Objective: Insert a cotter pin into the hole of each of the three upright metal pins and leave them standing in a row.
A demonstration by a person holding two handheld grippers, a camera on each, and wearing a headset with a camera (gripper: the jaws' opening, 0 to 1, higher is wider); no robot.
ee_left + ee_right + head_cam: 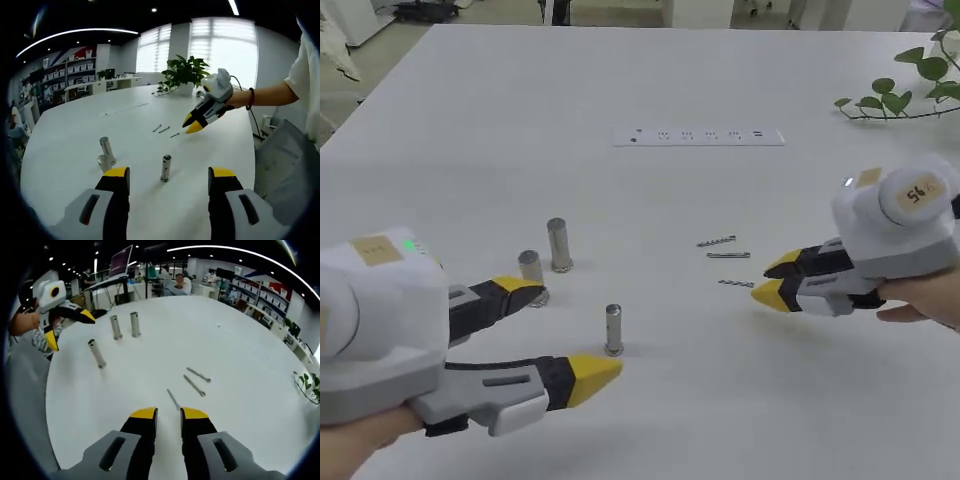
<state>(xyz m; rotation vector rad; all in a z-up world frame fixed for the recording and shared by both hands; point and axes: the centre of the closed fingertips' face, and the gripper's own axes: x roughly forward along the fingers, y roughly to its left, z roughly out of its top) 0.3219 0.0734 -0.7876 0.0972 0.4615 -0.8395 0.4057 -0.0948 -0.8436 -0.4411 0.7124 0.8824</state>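
Observation:
Three upright metal pins stand on the white table: one at the back, one beside it, one nearer me. My left gripper is open wide, its jaws either side of the near pin and short of it. Three cotter pins lie flat to the right. My right gripper has a narrow gap between its jaws and holds nothing. Its tips are just short of the nearest cotter pin.
A white power strip lies at the middle back of the table. A leafy plant reaches in at the far right corner. A person's forearm holds the right gripper.

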